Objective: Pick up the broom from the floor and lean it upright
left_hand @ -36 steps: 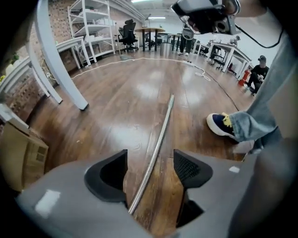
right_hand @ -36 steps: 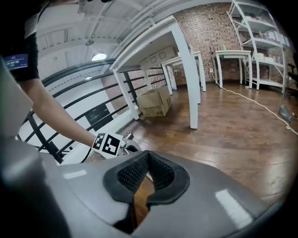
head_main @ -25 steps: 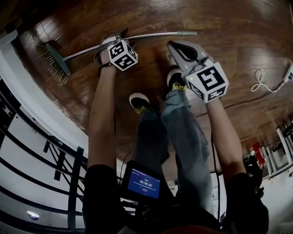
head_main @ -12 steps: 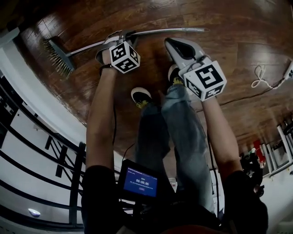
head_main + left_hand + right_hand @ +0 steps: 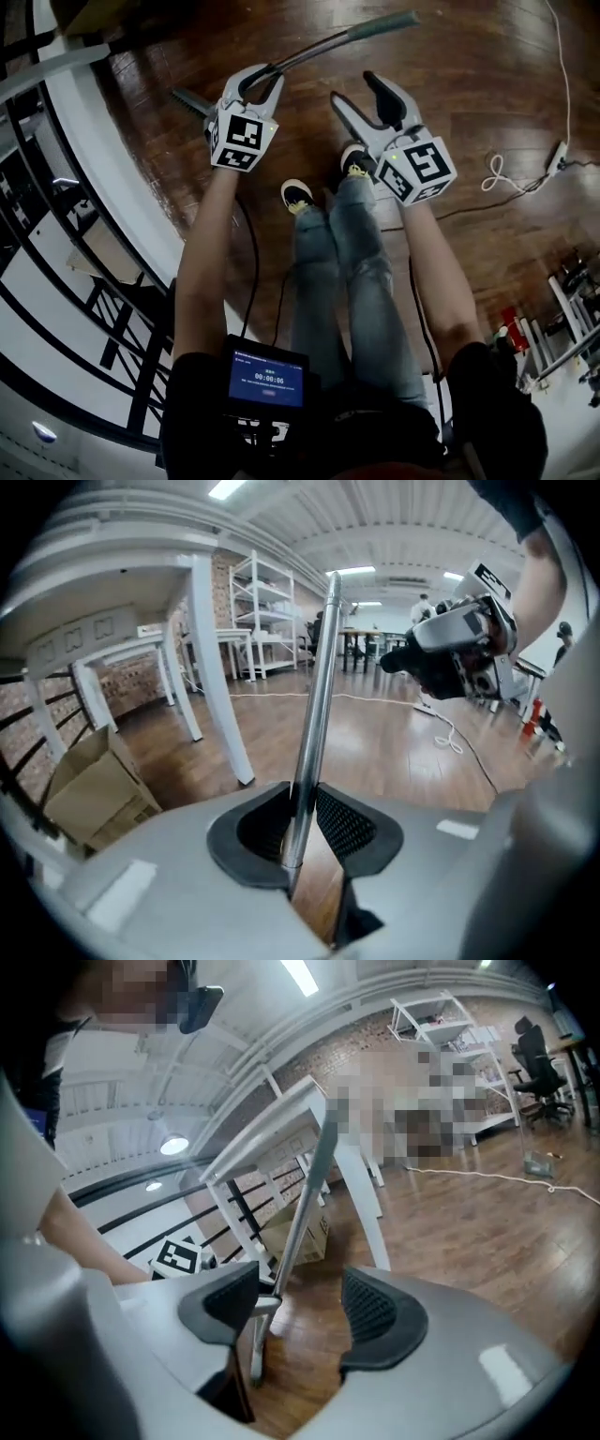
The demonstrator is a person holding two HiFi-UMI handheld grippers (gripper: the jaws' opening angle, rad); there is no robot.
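The broom's metal handle (image 5: 314, 49) slants up off the wooden floor, its grey-green grip end (image 5: 384, 23) at the top. Its brush head (image 5: 190, 100) peeks out left of my left gripper. My left gripper (image 5: 265, 75) is shut on the handle; in the left gripper view both pads pinch the handle (image 5: 314, 696) inside my left gripper (image 5: 302, 822). My right gripper (image 5: 352, 86) hangs to the right of the handle, its jaws opening with nothing pressed between them. In the right gripper view the handle (image 5: 305, 1199) stands just beyond the left pad of my right gripper (image 5: 300, 1312).
A black railing on a white base (image 5: 84, 234) runs along the left. A white cable (image 5: 525, 178) lies on the floor at right. A cardboard box (image 5: 94, 789) and white table legs (image 5: 220, 696) stand ahead. The person's shoes (image 5: 298, 195) are below the grippers.
My left gripper closed on the handle and lifted it off the floor, tilting the broom upward. My right gripper's jaws went from shut to open. Both hands rose.
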